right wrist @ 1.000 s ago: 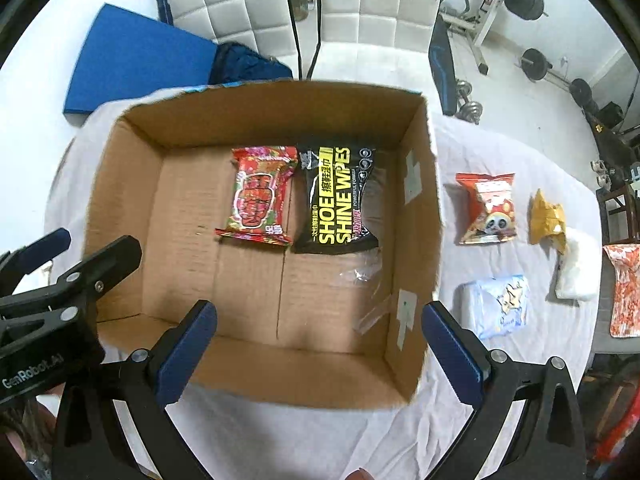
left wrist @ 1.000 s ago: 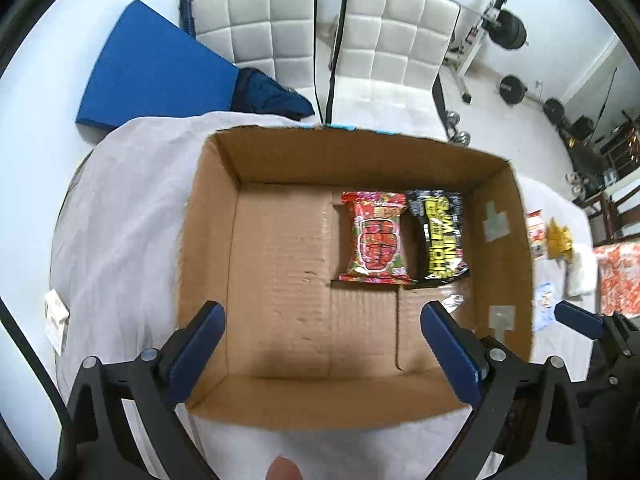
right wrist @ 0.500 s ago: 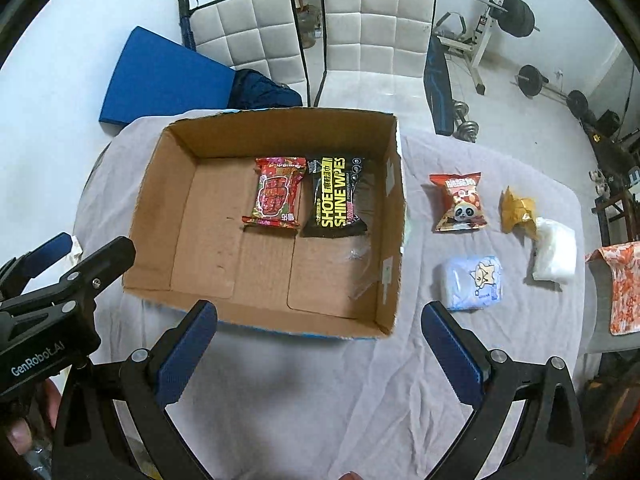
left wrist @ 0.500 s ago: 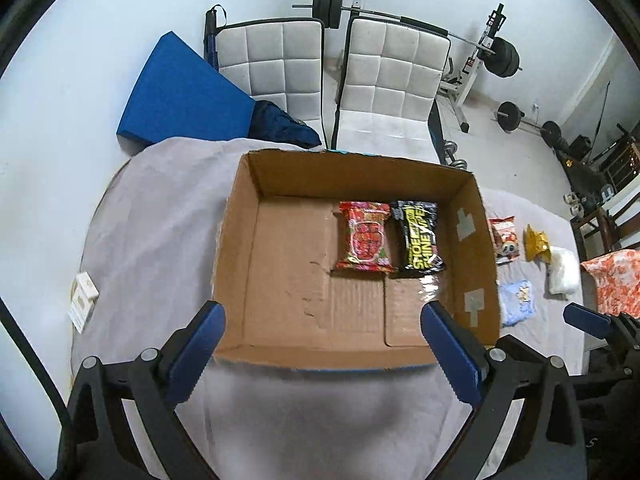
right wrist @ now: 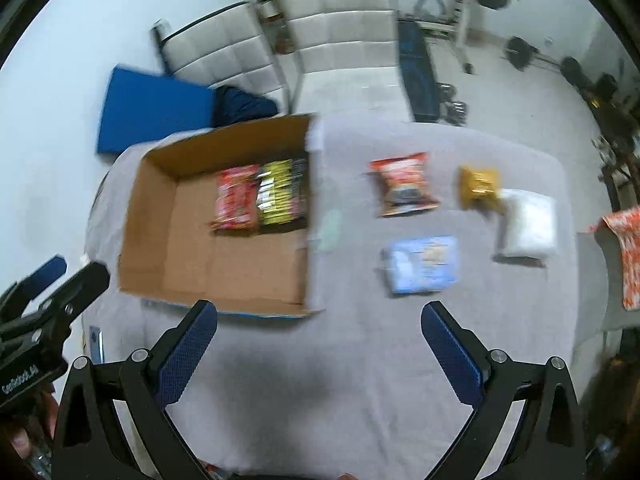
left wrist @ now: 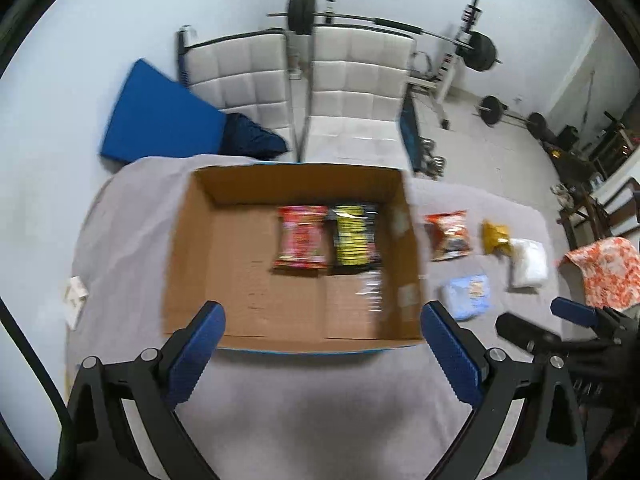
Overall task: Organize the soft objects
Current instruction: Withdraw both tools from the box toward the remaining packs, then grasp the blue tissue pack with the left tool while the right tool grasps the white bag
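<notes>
An open cardboard box [left wrist: 248,280] [right wrist: 180,248] sits on the grey-covered table. Inside it lie a red snack pack [left wrist: 302,238] [right wrist: 236,198] and a black-and-yellow wipes pack [left wrist: 354,236] [right wrist: 280,190] side by side. To the box's right, on the cloth, lie an orange panda snack bag [right wrist: 404,184] [left wrist: 450,234], a yellow packet [right wrist: 478,184] [left wrist: 496,236], a white soft pack [right wrist: 526,224] [left wrist: 528,262] and a light-blue pack [right wrist: 422,264] [left wrist: 468,294]. My left gripper [left wrist: 322,352] is open above the box's near edge. My right gripper [right wrist: 320,344] is open above bare cloth, near the light-blue pack.
Two white padded chairs [left wrist: 348,92] stand behind the table, with a blue mat [left wrist: 156,120] and weight equipment [left wrist: 476,52] beyond. An orange patterned cloth [left wrist: 604,268] lies at the right. A small white card [left wrist: 76,300] rests on the table's left edge.
Both grippers have pulled back and up from the box. The right one has also swung right, so the loose packs now sit ahead of it. Both stay open.
</notes>
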### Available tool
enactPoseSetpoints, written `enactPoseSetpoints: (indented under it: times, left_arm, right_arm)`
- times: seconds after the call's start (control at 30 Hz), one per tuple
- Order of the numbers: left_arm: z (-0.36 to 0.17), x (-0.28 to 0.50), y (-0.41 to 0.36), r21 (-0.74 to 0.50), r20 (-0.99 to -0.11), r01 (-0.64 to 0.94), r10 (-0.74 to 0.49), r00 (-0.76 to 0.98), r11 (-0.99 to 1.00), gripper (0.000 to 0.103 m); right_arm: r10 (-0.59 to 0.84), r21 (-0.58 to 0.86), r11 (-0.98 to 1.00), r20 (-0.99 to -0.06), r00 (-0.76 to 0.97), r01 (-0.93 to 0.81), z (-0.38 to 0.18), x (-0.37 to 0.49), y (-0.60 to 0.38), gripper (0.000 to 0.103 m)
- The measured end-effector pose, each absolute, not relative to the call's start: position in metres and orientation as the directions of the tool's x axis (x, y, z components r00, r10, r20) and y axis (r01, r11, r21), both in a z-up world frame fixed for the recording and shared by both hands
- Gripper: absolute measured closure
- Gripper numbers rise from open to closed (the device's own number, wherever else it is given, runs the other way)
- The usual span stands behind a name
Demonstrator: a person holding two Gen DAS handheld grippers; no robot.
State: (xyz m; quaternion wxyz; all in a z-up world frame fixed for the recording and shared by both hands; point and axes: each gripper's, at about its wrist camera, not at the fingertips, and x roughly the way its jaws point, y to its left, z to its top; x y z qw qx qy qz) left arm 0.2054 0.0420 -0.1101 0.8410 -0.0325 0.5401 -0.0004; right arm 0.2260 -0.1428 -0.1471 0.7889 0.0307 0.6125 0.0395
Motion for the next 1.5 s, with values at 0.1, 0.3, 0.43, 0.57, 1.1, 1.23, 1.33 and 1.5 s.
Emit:
enactPoseSetpoints:
  times: [0.1,0.3,0.43,0.57,1.1,1.23,1.33,1.5]
  left_arm:
    - [-0.112,0.220,0.000,-0.093,-0.918,0.006,-0.088,0.387,0.996,0.003]
    - [-0.149,0.264,-0.117,-0.133,-0.939,0.239,-0.200,0.280,0.962,0.003]
    - [-0.213,0.292,-0.194,-0.033,-0.982,0.503,-0.122,0.144,0.864,0.003]
    - [-0.284,0.308,-0.242,0.085,-0.996,0.689,0.033,0.088,0.719,0.003]
    - [-0.398,0.320,-0.280,0.028,-0.975,0.856,0.204,-0.091,0.516,0.022]
    - [-0.391,0.338,-0.270,-0.018,-0.986,0.720,0.106,-0.126,0.693,0.031]
    - [-0.386,0.347,-0.251,-0.070,-0.987,0.522,0.018,-0.162,0.850,0.032]
    - [-0.397,0.347,-0.208,-0.144,-0.959,0.087,-0.118,-0.256,0.986,0.032]
  right_arm:
    - [0.052,0.065,0.997,-0.963,0.263,0.042,-0.136,0.239,-0.204,0.000]
    - [-0.037,-0.013,0.993,-0.978,0.205,0.119,-0.143,0.274,-0.319,0.000]
    - [-0.073,-0.057,0.989,-0.991,0.115,0.138,-0.179,0.286,-0.379,0.000]
    - [0.010,0.013,0.987,-1.000,0.019,0.161,-0.229,0.281,-0.417,0.000]
    - [0.042,0.034,0.991,-0.997,-0.065,0.126,-0.304,0.302,-0.440,0.000]
    - [0.075,0.068,0.980,-0.997,-0.035,0.188,-0.308,0.317,-0.446,0.000]
    - [0.096,0.092,0.966,-0.995,-0.005,0.241,-0.317,0.336,-0.448,0.000]
    - [0.139,0.125,0.938,-0.990,-0.018,0.324,-0.345,0.370,-0.451,0.000]
